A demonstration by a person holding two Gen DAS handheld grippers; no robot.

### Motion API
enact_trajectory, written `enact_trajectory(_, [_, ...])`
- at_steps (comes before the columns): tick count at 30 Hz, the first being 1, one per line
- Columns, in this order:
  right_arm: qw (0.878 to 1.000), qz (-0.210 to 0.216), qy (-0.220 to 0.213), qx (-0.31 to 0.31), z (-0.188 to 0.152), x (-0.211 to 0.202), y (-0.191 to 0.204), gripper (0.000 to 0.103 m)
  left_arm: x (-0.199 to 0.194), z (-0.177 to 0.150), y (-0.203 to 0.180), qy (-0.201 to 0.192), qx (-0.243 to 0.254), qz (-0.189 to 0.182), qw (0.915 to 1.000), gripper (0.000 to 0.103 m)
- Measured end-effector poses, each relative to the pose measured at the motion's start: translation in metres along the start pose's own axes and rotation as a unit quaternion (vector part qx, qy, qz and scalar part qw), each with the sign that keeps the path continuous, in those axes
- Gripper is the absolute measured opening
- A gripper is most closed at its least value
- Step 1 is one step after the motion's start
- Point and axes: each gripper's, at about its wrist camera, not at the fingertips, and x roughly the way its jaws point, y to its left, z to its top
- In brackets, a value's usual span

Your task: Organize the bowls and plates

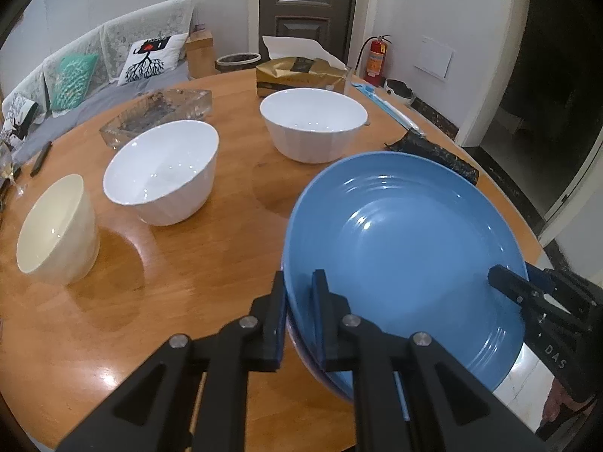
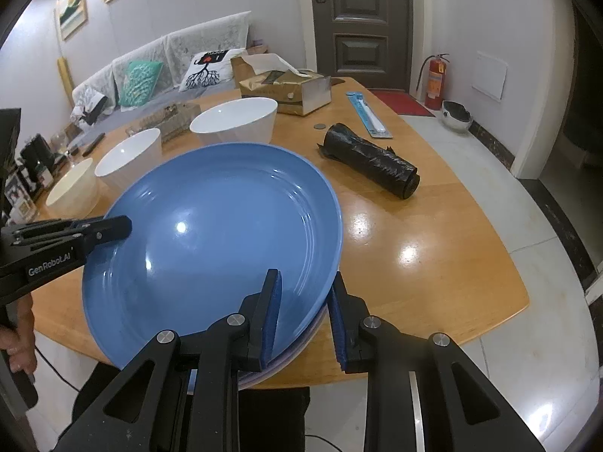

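Observation:
A large blue plate [image 1: 407, 248] [image 2: 211, 233] lies on top of a lavender plate [image 2: 301, 342], and both are tilted over the near edge of the round wooden table [image 1: 181, 282]. My left gripper [image 1: 299, 297] [image 2: 126, 224] is shut on the left rim of the blue plate. My right gripper [image 2: 305, 301] [image 1: 501, 278] is shut on the opposite rim. Beyond the plates stand a cream bowl [image 1: 56, 226] [image 2: 73, 188], a white bowl [image 1: 162, 173] [image 2: 130, 158] and a larger white bowl [image 1: 312, 124] [image 2: 235, 118].
A glass ashtray [image 1: 162, 113], a gold tissue box [image 1: 297, 75] [image 2: 286, 88], a black roll of bags [image 2: 371, 160] and a blue toothbrush pack [image 2: 367, 113] lie on the table. Behind it are a sofa [image 1: 94, 71], a door and a fire extinguisher [image 2: 433, 83].

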Motion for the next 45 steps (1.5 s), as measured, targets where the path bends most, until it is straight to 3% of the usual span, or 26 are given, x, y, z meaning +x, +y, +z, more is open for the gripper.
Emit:
enact_trajectory(14, [0.999, -0.019, 0.022, -0.016, -0.003, 0.001, 0.008, 0.020, -0.001, -0.010, -0.011, -0.007, 0.047, 0.041, 0.9980, 0.011])
enact_trajectory(26, [0.998, -0.045, 0.033, -0.033, 0.000, 0.012, 0.013, 0.025, 0.003, -0.009, -0.011, -0.009, 0.054, 0.037, 0.9978, 0.011])
enact_trajectory(36, [0.998, -0.056, 0.028, -0.032, 0.007, 0.009, 0.012, 0.026, -0.007, 0.000, 0.009, -0.020, 0.030, 0.000, 0.9993, 0.013])
enact_trajectory(38, [0.998, -0.054, 0.020, -0.031, 0.011, 0.006, 0.013, 0.031, -0.012, 0.003, 0.016, -0.022, 0.024, -0.010, 0.9994, 0.013])
enact_trajectory(42, [0.999, -0.029, -0.007, -0.042, 0.023, -0.005, 0.024, 0.044, -0.030, 0.014, 0.035, -0.032, 0.016, -0.032, 0.9988, 0.024])
enact_trajectory(45, [0.998, 0.008, -0.033, -0.050, 0.038, -0.012, 0.039, 0.067, -0.046, 0.032, 0.050, -0.041, 0.026, -0.032, 0.9983, 0.027])
